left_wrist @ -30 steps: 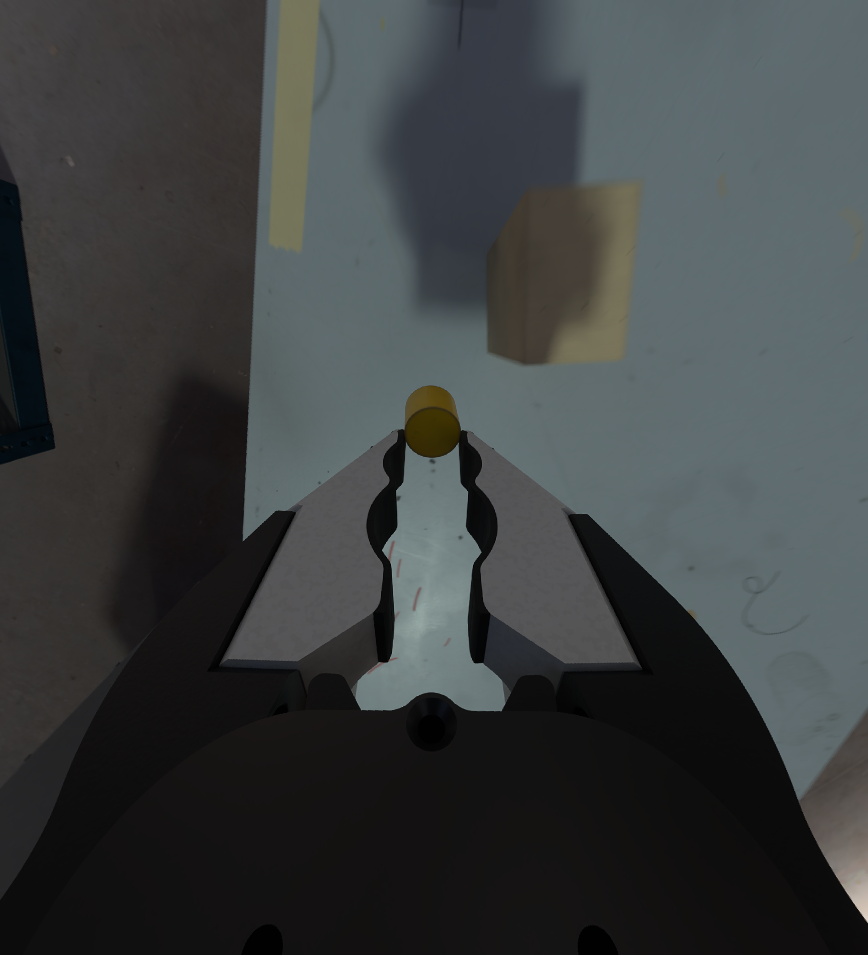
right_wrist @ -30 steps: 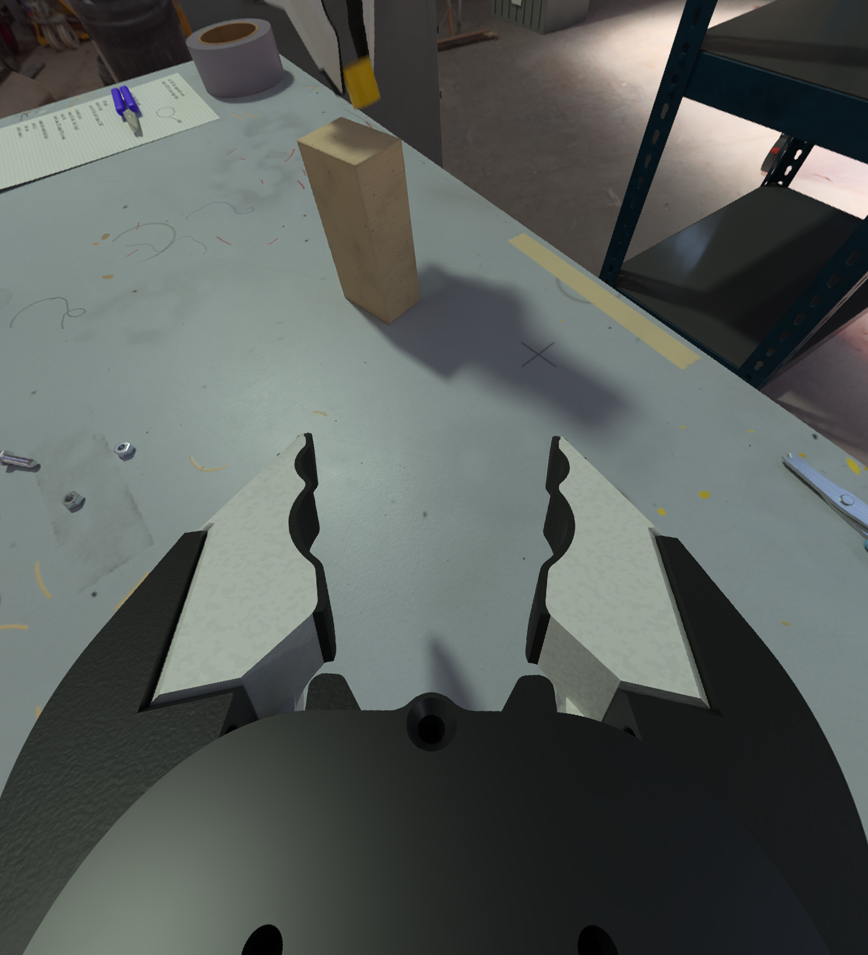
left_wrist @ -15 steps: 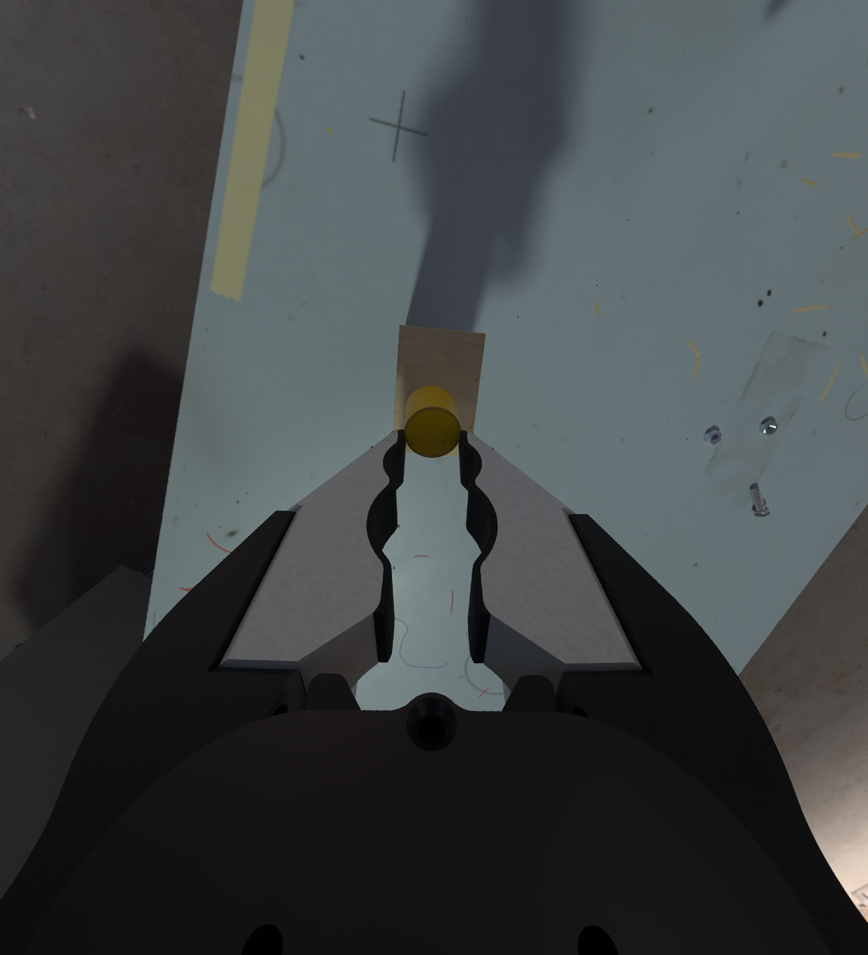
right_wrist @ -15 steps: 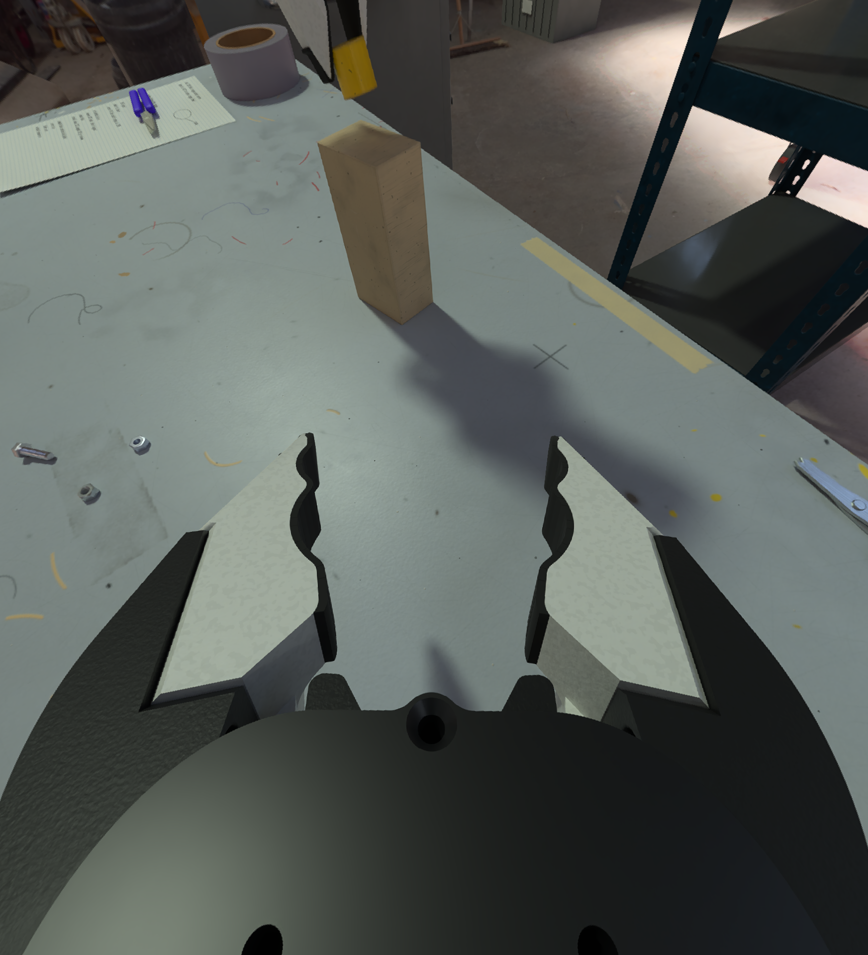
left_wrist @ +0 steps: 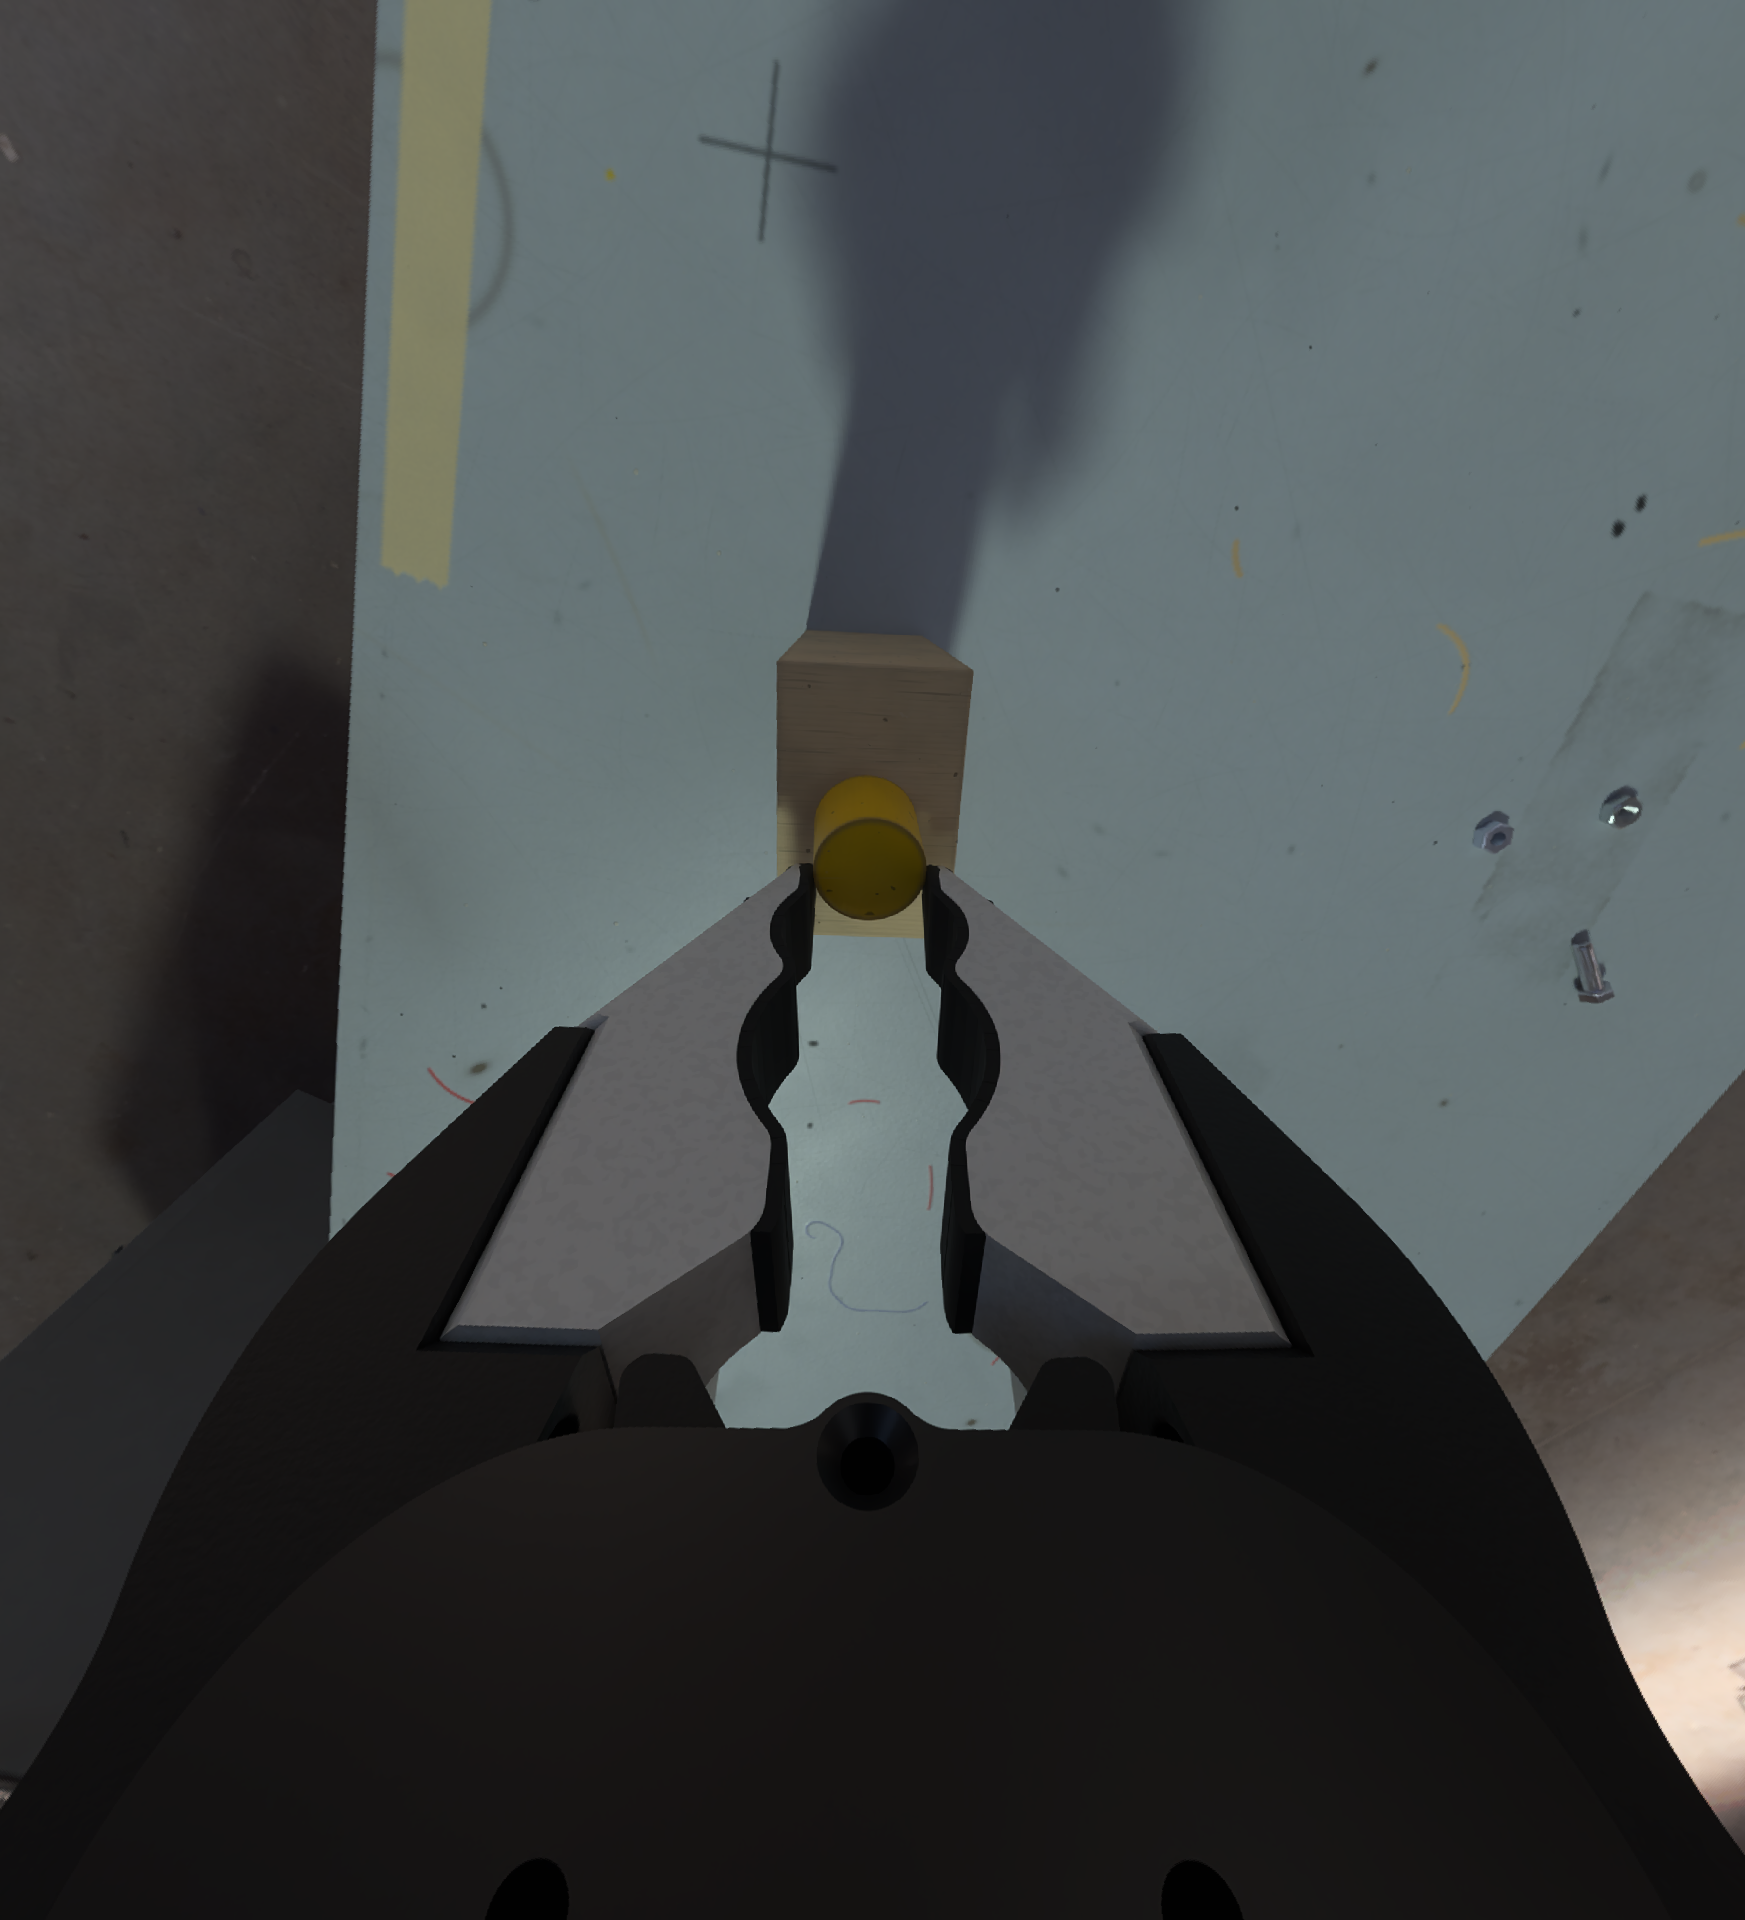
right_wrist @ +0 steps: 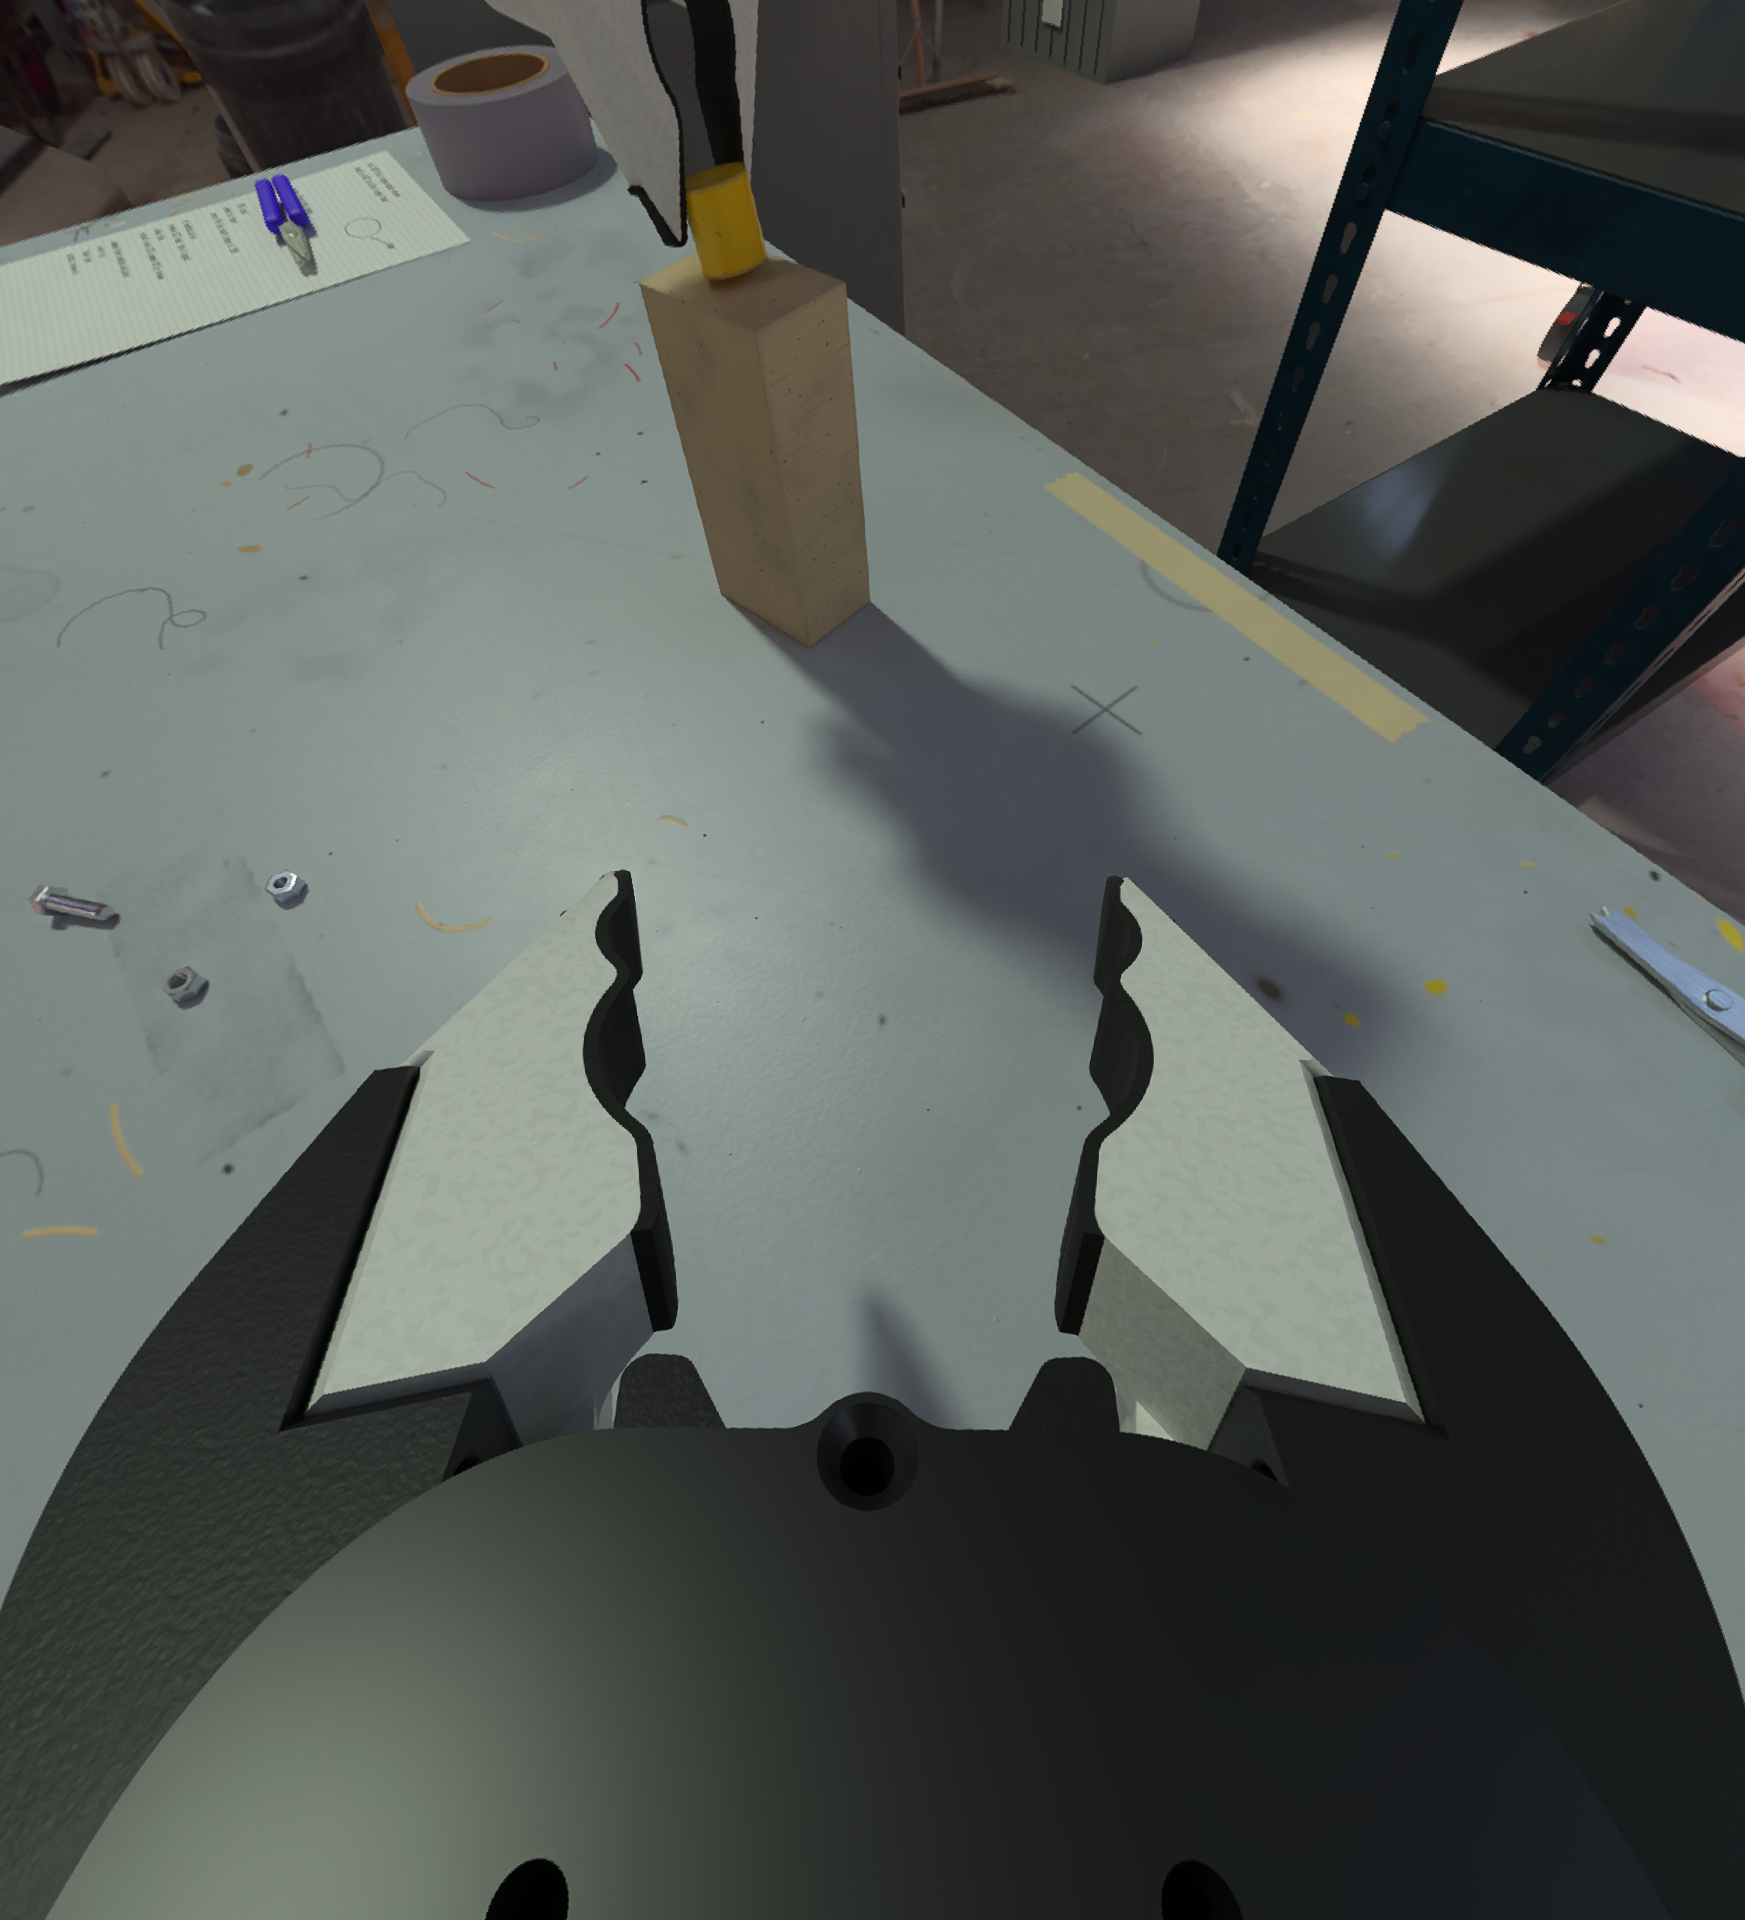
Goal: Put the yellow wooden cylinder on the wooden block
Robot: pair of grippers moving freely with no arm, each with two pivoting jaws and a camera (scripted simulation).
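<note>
My left gripper [left_wrist: 868, 883] is shut on the yellow wooden cylinder [left_wrist: 866, 860] and points straight down over the top of the tall wooden block [left_wrist: 873, 717]. In the right wrist view the cylinder [right_wrist: 724, 223] hangs upright with its lower end at the block's top face; I cannot tell if they touch. The block [right_wrist: 764, 447] stands upright on the grey table [right_wrist: 432, 727] near its far edge. My right gripper [right_wrist: 868, 894] is open and empty, low over the table, well in front of the block.
A roll of tape [right_wrist: 499, 120], a sheet of paper [right_wrist: 213, 270] with blue pliers [right_wrist: 284, 213] lie at the back left. Nuts [right_wrist: 284, 886] and a bolt [right_wrist: 73, 907] lie at the left, scissors [right_wrist: 1720, 1018] at the right. A dark shelf rack [right_wrist: 1533, 416] stands beyond the table edge.
My left gripper has carried the cylinder across and down until it is over the block's top. The right gripper has stayed open and drifted only slightly.
</note>
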